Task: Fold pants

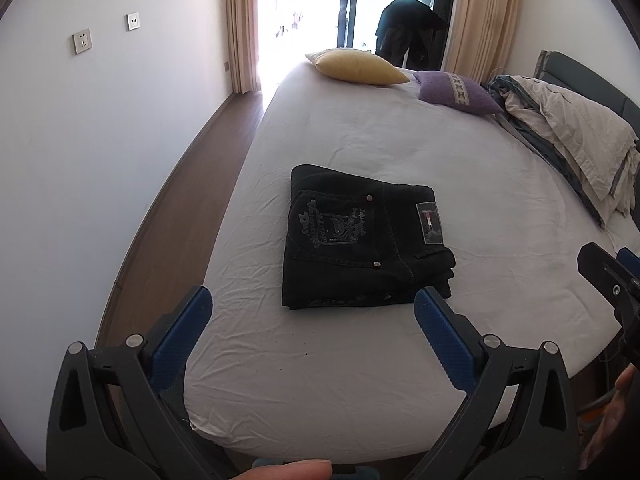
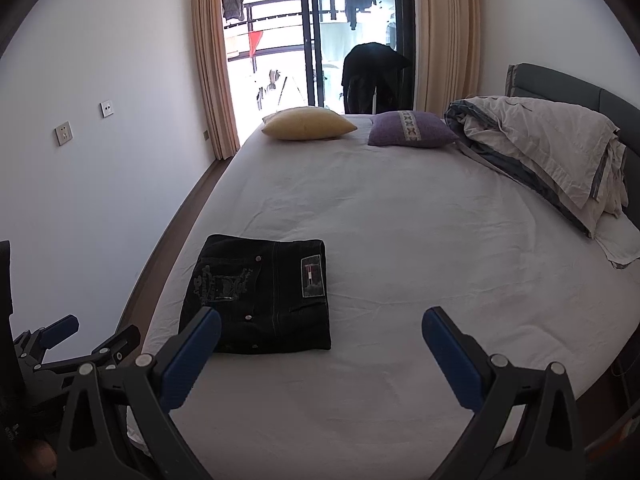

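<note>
Both jaws spread, empty: left gripper (image 1: pixel 312 308), right gripper (image 2: pixel 322 328). Pants (image 1: pixel 360 240) folded at your 12 o'clock; likely finished, just withdraw.

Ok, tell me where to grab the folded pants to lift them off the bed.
Pinch the near edge of the pants, coming in low from the front with the left gripper, whose open jaws already face it. The stacked layers end there, so one pinch probably catches them all.
</note>
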{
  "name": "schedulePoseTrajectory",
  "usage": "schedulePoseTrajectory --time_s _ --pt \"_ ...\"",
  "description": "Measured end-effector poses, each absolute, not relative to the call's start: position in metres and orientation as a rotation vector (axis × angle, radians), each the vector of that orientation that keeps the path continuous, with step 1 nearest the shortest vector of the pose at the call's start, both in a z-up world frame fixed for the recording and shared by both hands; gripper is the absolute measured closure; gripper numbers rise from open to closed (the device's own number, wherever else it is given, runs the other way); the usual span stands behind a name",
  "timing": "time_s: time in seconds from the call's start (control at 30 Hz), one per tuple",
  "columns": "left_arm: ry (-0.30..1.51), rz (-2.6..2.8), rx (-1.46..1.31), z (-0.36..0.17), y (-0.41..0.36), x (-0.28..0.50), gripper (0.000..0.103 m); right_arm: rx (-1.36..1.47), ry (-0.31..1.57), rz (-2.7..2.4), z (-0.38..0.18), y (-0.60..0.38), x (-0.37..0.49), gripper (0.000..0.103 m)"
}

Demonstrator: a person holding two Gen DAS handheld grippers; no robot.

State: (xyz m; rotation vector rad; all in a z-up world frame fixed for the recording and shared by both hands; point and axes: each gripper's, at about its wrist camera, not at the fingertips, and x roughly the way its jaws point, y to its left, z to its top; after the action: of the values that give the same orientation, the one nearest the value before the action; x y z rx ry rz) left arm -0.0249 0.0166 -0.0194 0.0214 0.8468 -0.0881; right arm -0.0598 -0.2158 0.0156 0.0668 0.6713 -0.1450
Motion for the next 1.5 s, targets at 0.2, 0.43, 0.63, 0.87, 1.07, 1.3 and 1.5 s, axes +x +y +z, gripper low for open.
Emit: schedulePoseTrajectory --time_s 0.2,0.43,0.63,0.87,1.07,1.3,1.5 --pt "0.849 -0.083 0.022 -0.0212 0.0163 -0.0249 0.000 0.063 0.675 -0.142 0.0144 -0.2152 -0.0592 0.000" --pt "0.850 -0.080 0.023 -0.0224 0.0163 -0.0249 0.000 0.061 0.682 -0.137 0.0120 -0.2151 -0.0589 0.000" --pt "0.849 -0.079 0.024 -0.0228 0.0169 -0.0243 0.000 0.062 0.683 -0.138 0.0120 -0.2146 -0.0585 0.000" --pt "0.849 -0.080 0.024 -0.0226 0.0173 -0.0239 0.000 0.062 0.682 -0.138 0.0128 -0.2147 -0.0581 0.000" --pt "0.850 -0.079 0.024 -0.0223 0.0176 -0.0239 0.000 0.062 0.685 -0.138 0.0120 -0.2148 -0.0570 0.000" --pt "0.850 -0.079 0.024 -0.0243 0.0191 -0.0244 0.000 0.060 0.690 -0.134 0.0068 -0.2127 -0.0601 0.000" --pt "0.851 -0.077 0.026 -0.0249 0.0195 -0.0247 0.000 0.061 0.691 -0.134 0.0074 -0.2129 -0.0598 0.000"
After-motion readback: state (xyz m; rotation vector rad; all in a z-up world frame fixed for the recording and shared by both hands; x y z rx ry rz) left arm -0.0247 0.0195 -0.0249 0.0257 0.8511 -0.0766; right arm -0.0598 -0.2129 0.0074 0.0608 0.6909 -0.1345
